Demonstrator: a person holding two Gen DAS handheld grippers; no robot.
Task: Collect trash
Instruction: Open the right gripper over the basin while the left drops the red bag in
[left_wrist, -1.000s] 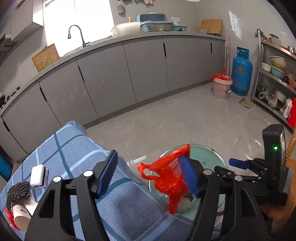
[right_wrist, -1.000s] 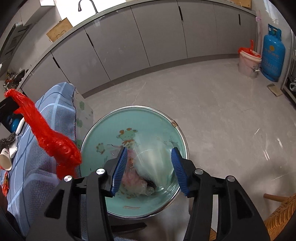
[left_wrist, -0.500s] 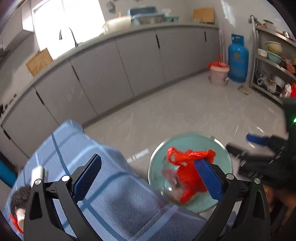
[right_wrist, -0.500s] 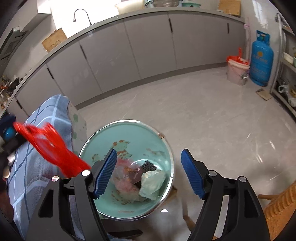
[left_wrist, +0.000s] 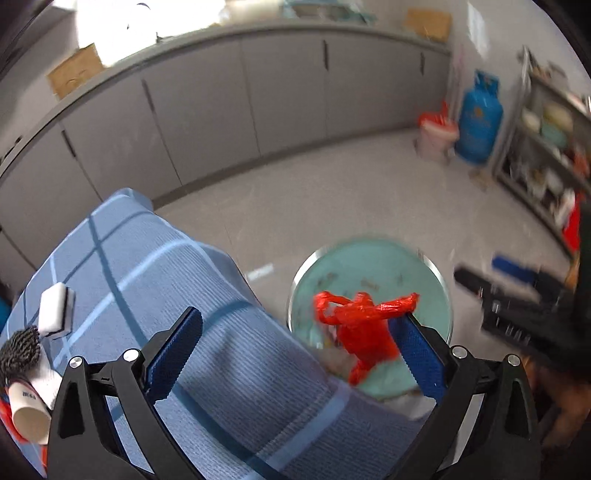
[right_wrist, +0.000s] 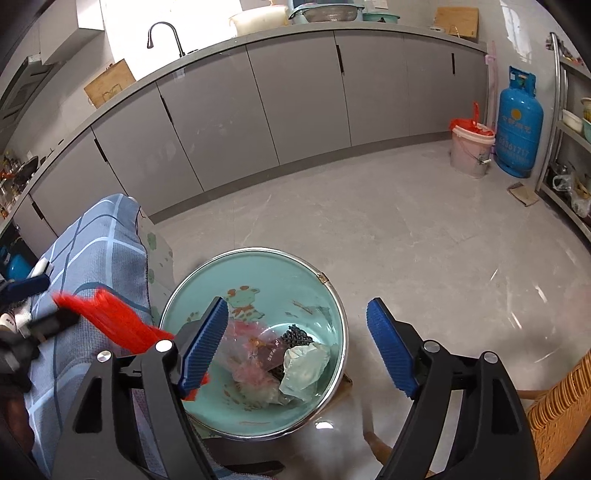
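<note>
While the red plastic bag (left_wrist: 364, 328) clings to one pad of my wide-open left gripper (left_wrist: 295, 354) above the green basin (right_wrist: 258, 273), I'd shake it loose over the middle, keeping my spread, empty right gripper (right_wrist: 299, 347) aside.

Home kitchen. Long run of grey cabinets (right_wrist: 295, 107) under a worktop with a tap (right_wrist: 164, 37), basins (right_wrist: 325, 13) and a cutting board (right_wrist: 457, 20). Blue gas cylinder (right_wrist: 520, 123) beside a bucket (right_wrist: 471, 149), metal rack (left_wrist: 546, 147) of bowls, tiled floor (right_wrist: 406, 236).
</note>
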